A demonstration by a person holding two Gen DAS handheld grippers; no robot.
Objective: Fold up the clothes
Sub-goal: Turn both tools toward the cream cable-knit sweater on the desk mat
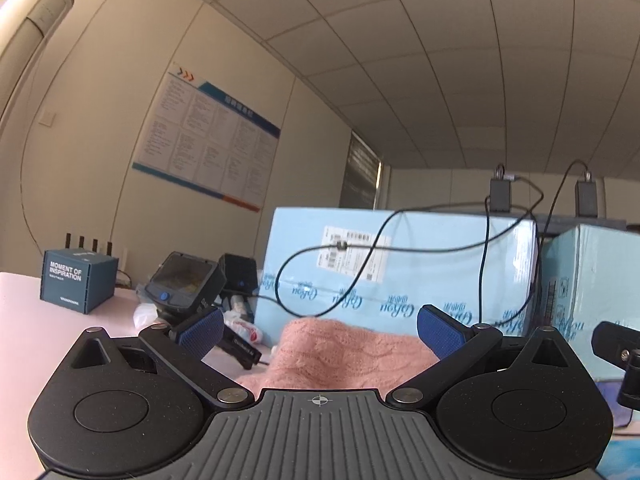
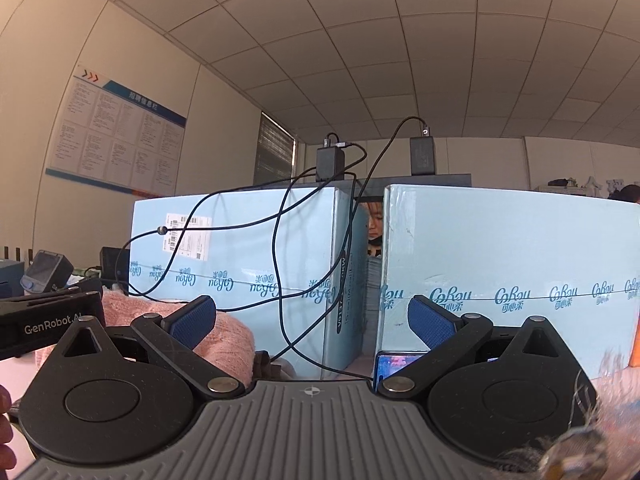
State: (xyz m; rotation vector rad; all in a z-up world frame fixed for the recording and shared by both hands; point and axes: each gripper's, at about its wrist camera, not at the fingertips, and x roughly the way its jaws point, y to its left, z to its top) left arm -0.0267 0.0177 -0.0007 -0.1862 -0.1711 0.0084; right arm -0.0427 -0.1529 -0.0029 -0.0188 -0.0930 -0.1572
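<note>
- The pink knit sweater (image 1: pixel 340 356) lies bunched low in the left-wrist frame, on the desk (image 1: pixel 24 320); folding looks barely begun.
- Your left gripper (image 1: pixel 320 330) and right gripper (image 2: pixel 312 320) have jaws spread wide, empty.
- Blue boxes (image 1: pixel 400 264) stand behind.

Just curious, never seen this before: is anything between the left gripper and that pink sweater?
Nothing visible. The left gripper is open, and the pink sweater lies directly ahead between its fingers. The black cables hang farther back, against the blue boxes.
</note>
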